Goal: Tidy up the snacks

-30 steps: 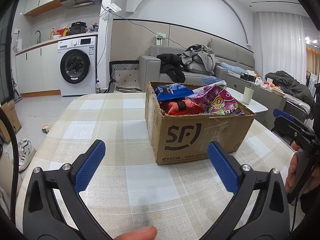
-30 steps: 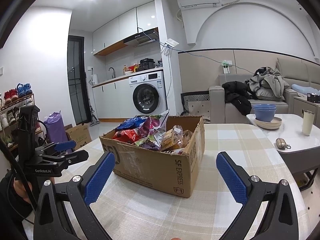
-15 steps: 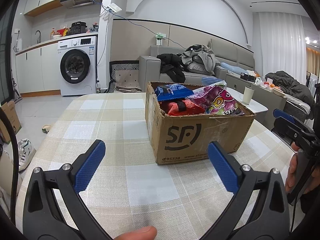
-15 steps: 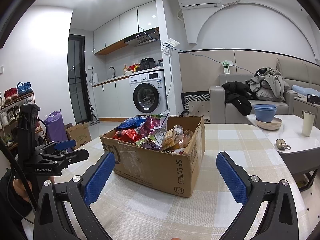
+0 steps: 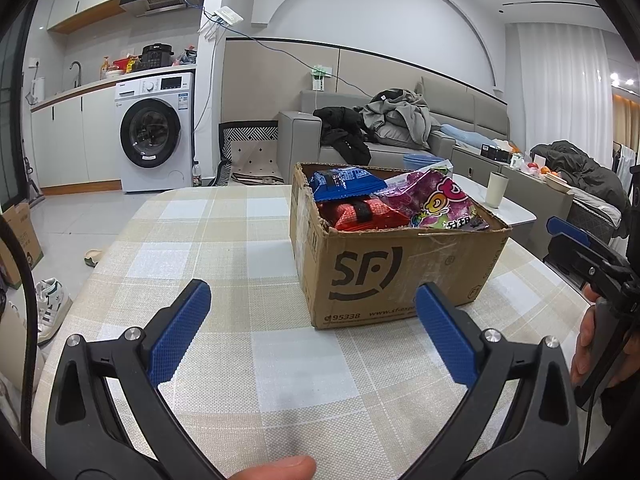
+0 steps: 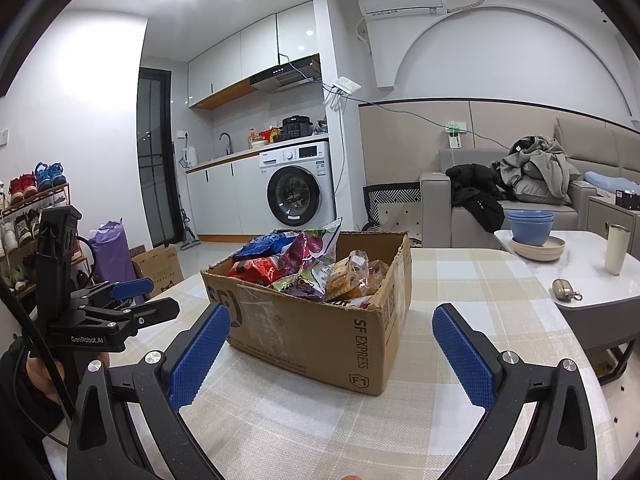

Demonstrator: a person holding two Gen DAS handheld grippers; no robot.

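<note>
The open brown cardboard box sits on the checked-cloth surface, heaped with crinkly snack packets. Left gripper and right gripper, both near the box, gape empty; a careless pinch could drag neighbouring packets overboard.

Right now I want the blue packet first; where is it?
The blue packet lies on top at the box's far left corner in the left wrist view, above the red packet.

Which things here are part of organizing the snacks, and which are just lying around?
For the job: cardboard box, blue snack bag, red snack bag, purple candy bag, checked table.
Lying about: blue bowls, cream tumbler, metal keychain.
</note>
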